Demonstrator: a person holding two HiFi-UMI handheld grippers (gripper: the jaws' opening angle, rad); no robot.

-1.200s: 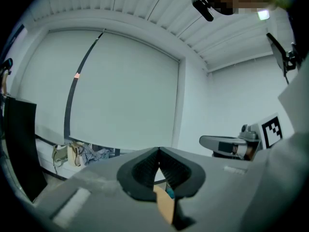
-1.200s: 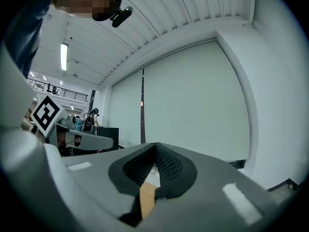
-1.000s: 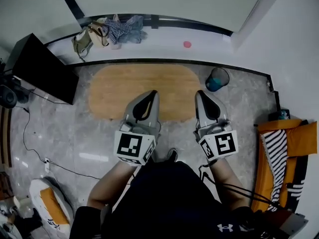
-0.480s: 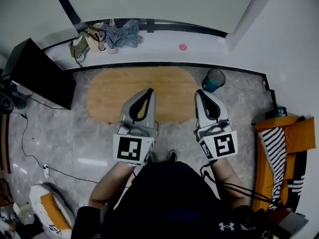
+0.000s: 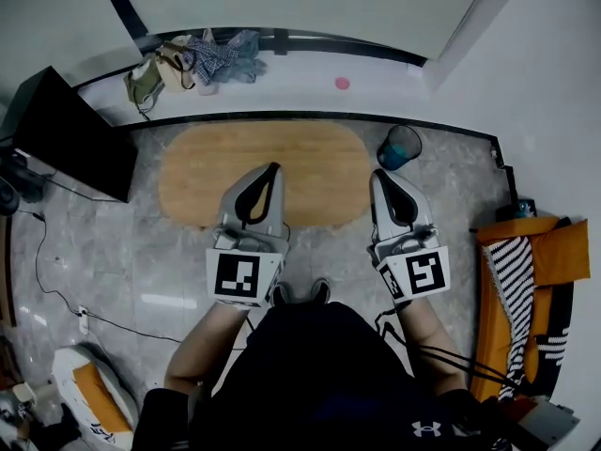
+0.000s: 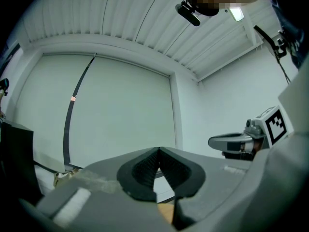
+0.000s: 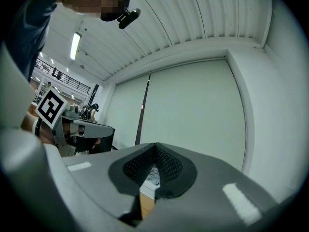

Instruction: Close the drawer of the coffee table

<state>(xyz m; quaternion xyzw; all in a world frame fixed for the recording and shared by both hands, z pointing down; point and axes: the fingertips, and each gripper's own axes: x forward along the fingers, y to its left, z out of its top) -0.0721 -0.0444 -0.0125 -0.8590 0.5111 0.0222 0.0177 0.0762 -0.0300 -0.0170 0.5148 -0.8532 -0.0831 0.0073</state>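
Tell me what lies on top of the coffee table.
Only bare wood shows on the coffee table; the left gripper and right gripper cover its near edge.

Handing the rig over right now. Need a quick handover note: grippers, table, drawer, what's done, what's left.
Left gripper: jaws together, nothing between them, held above the near edge of the coffee table.
Right gripper: jaws together, empty, level with the left one, toward the table's right end.
Coffee table: oval wooden top, straight ahead of the person. Both grippers look clear of it.
Drawer: does not show in any view, so open or shut cannot be told.
Done: nothing that shows.
Left: find the drawer front and push it in, if it is open.
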